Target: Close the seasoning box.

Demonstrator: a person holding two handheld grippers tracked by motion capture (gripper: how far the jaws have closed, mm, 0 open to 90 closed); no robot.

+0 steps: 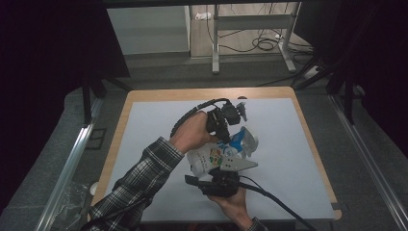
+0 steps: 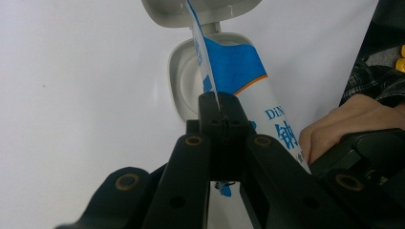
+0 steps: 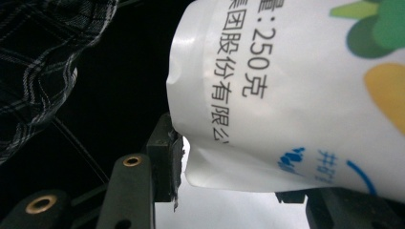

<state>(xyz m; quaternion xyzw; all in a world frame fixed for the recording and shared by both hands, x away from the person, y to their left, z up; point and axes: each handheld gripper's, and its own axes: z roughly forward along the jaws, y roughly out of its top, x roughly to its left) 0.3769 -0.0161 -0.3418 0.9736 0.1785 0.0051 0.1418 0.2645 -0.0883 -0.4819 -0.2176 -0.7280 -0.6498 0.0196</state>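
Note:
A white pouch (image 1: pixel 211 158) printed in blue, green and yellow is held up over the table between both grippers. My left gripper (image 1: pixel 225 138) comes from the upper left. In the left gripper view this gripper (image 2: pixel 219 102) is shut on a thin top edge of the pouch (image 2: pixel 239 67). My right gripper (image 1: pixel 219 169) comes from the bottom edge, a grey plate on top. In the right gripper view the pouch (image 3: pixel 286 86) has its lower end between that gripper's (image 3: pixel 243 188) jaws, with the left pad (image 3: pixel 167 162) pressed on the pouch's side.
A pale grey hinged plastic lid (image 2: pixel 184 78) lies just beyond the pouch; I cannot tell whether it is joined to it. A white mat (image 1: pixel 279 144) covers the wooden table (image 1: pixel 144 95). Metal desk legs and cables (image 1: pixel 262 43) stand on the floor behind.

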